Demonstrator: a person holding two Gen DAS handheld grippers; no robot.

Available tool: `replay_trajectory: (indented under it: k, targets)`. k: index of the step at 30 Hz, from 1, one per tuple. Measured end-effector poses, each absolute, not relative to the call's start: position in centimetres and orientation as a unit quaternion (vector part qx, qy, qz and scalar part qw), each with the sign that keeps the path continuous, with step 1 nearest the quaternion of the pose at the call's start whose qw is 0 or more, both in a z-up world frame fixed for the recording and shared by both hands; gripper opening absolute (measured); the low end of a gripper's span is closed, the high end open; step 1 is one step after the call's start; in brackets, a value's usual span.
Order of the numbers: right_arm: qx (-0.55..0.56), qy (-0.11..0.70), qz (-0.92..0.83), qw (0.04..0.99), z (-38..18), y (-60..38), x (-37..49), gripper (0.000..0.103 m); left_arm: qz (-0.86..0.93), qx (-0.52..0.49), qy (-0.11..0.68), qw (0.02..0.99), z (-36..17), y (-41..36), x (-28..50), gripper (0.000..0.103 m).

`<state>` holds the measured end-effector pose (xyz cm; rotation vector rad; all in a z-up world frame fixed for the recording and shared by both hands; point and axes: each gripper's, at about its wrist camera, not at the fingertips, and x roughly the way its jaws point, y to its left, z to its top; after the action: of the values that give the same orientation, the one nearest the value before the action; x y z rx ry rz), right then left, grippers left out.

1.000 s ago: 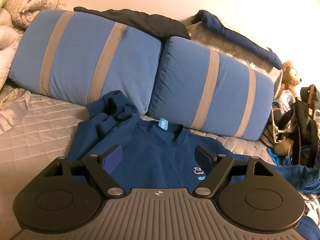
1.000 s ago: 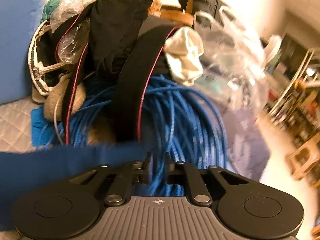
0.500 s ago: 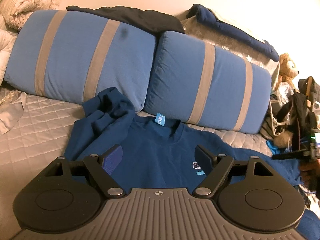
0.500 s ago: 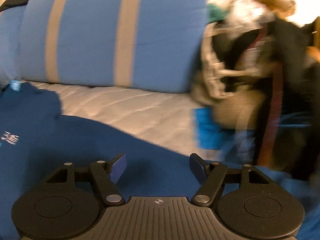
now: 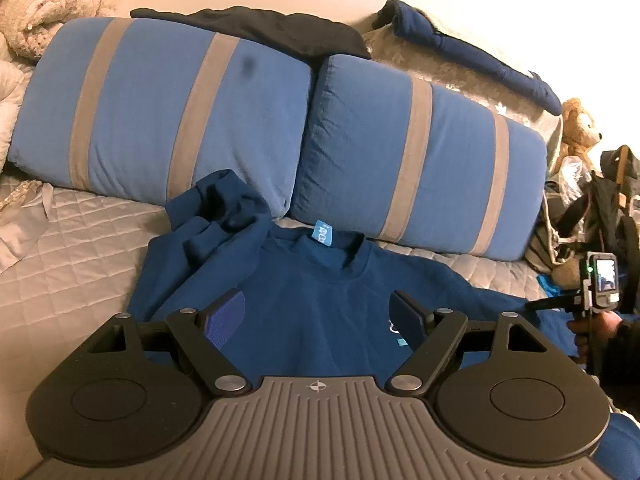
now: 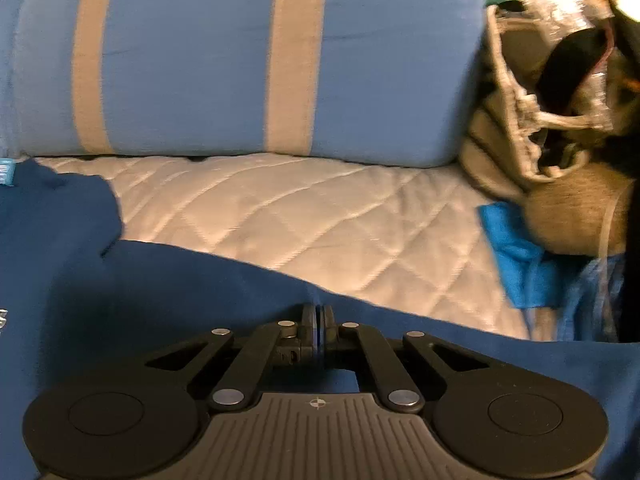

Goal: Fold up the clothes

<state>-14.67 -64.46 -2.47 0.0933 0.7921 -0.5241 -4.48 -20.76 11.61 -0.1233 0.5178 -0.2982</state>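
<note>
Left wrist view looks from the bed's near edge toward the pillows; right wrist view sits lower, closer. Both share the sweater and right pillow.

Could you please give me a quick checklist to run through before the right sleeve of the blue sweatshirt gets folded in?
1. Sweatshirt lies front up on the quilted cover, collar toward the pillows: ok.
2. Right gripper closed at the right sleeve: jaws have just closed; shut over the sleeve's upper edge, but pinched cloth is hidden: cannot tell.
3. Left gripper free to assist: open, over the chest, holding nothing: ok.
4. Left sleeve flat: bunched near the collar: not ok.
5. Clutter at the bed's right end clear of the sleeve's cuff: the cuff is out of frame: cannot tell.
</note>
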Motion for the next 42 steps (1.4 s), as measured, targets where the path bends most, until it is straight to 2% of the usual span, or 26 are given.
replay_trajectory:
  k: [7,8,10,12,14,22,30,34,35,42]
  targets:
    - [0.061,0.378,-0.253,0.888,0.4,-64.7,-17.3,0.006,-0.145,-0.081,0.257,0.952,11.7,-20.2,-4.3,0.08]
    - [0.065,0.376,-0.248,0.891,1.2,-64.3,-17.7,0.011,-0.146,-0.088,0.256,0.952,11.7,-20.0,-4.3,0.08]
    - [0.078,0.367,-0.226,0.899,3.4,-63.4,-18.9,0.04,-0.15,-0.098,0.254,0.95,11.8,-19.6,-4.3,0.08]
    - [0.068,0.347,-0.214,0.911,5.8,-61.8,-20.2,0.088,-0.158,-0.103,0.251,0.95,12.0,-19.4,-4.4,0.08]
    - [0.051,0.326,-0.2,0.923,8.1,-59.9,-21.5,0.103,-0.173,-0.101,0.247,0.948,12.6,-19.3,-4.6,0.08]
    - [0.026,0.321,-0.117,0.939,14.3,-53.0,-24.6,0.103,-0.175,-0.001,0.236,0.956,15.8,-16.4,-3.5,0.08]
    - [0.074,0.338,-0.014,0.938,14.5,-45.8,-24.4,0.103,-0.164,0.022,0.292,0.942,11.9,-12.2,1.3,0.078]
    - [0.072,0.354,0.047,0.931,12.7,-41.8,-23.1,0.103,-0.18,0.017,0.315,0.932,10.1,-11.6,3.1,0.073]
    - [0.071,0.357,0.057,0.93,12.1,-40.9,-22.7,0.103,-0.184,0.02,0.32,0.929,9.8,-11.9,3.5,0.068]
    - [0.078,0.382,0.088,0.917,9.8,-37.2,-20.6,0.103,-0.213,0.034,0.349,0.912,7.2,-14.3,7.7,0.053]
